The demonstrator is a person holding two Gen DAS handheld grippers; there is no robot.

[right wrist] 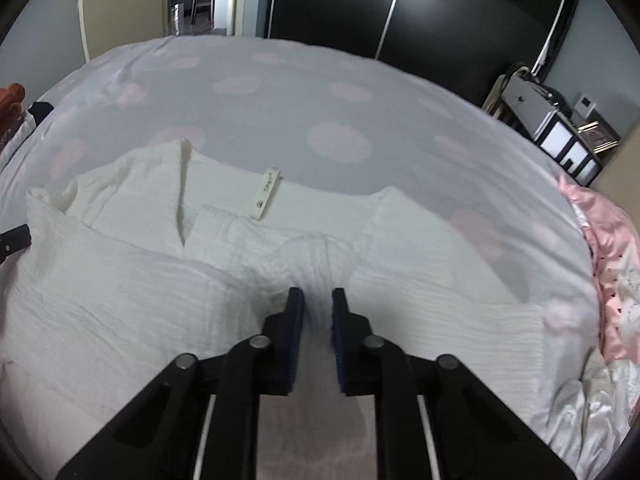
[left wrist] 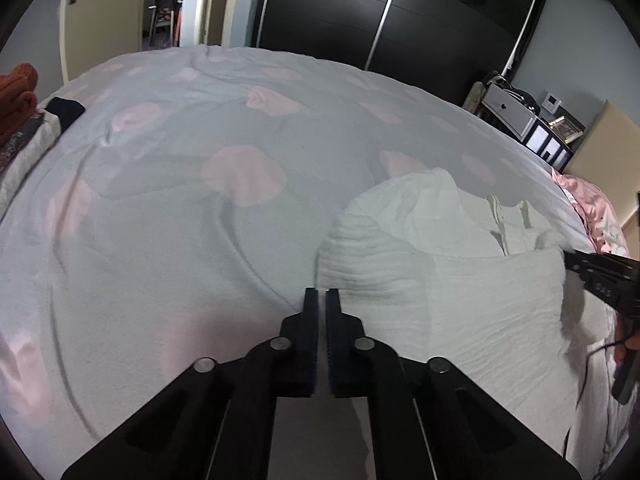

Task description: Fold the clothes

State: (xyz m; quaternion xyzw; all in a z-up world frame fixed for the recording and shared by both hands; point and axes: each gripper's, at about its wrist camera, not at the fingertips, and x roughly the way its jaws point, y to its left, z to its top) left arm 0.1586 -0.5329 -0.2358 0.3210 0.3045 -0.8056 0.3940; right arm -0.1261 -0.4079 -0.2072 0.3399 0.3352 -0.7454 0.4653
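Note:
A white crinkled garment (right wrist: 132, 264) lies on the bed, partly folded, with its neck label (right wrist: 266, 192) showing. It also shows in the left wrist view (left wrist: 460, 272) at the right. My right gripper (right wrist: 317, 300) is shut on a bunched ridge of the white garment. It also shows in the left wrist view (left wrist: 576, 260), at the garment's right edge. My left gripper (left wrist: 321, 300) is shut and empty, just left of the garment's near edge, over the bedcover. Its tip shows at the left edge of the right wrist view (right wrist: 16, 238).
The bed has a pale grey cover with pink spots (left wrist: 240, 176). Folded clothes, orange on top (left wrist: 16, 96), sit at the bed's left edge. A pink satin cloth (right wrist: 612, 280) lies at the right edge. A black wardrobe (left wrist: 380, 12) and a shelf unit (left wrist: 528, 124) stand beyond.

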